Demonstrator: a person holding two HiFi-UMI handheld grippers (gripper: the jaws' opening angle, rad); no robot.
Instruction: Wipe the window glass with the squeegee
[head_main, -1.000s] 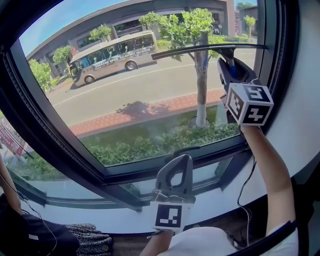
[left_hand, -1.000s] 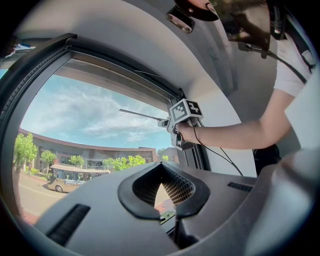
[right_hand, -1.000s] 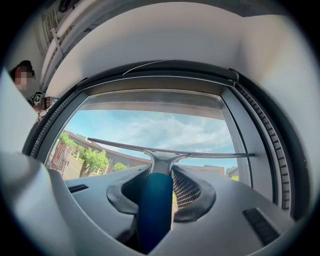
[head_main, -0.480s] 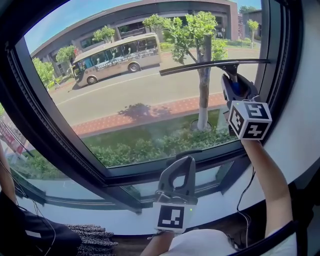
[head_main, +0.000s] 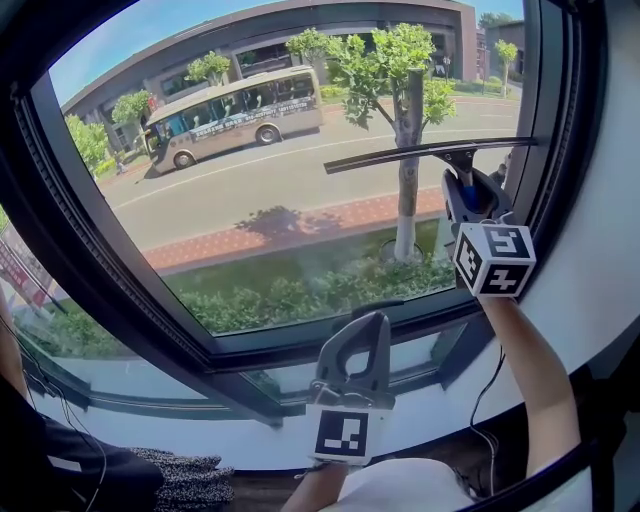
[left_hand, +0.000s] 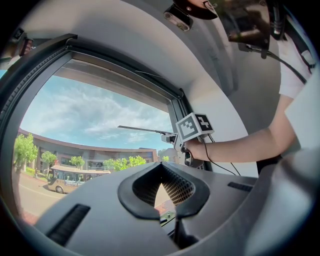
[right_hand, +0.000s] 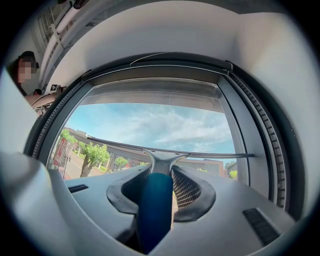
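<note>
The squeegee's long black blade lies nearly level against the window glass, on the pane's right side at about mid-height. Its blue handle runs down between the jaws of my right gripper, which is shut on it, marker cube below. In the right gripper view the blade spans the glass just beyond the jaws. My left gripper is held low before the sill, pointing up, shut with nothing in it. The left gripper view shows the squeegee and the right gripper higher up, by the frame.
A thick dark frame rings the pane, its right upright just beyond the blade's end. A narrow lower pane and a white sill lie underneath. A white wall stands at the right. Another person is at the far left.
The right gripper has drawn the squeegee down the glass, from near the top of the pane to about mid-height. The left gripper has stayed in place.
</note>
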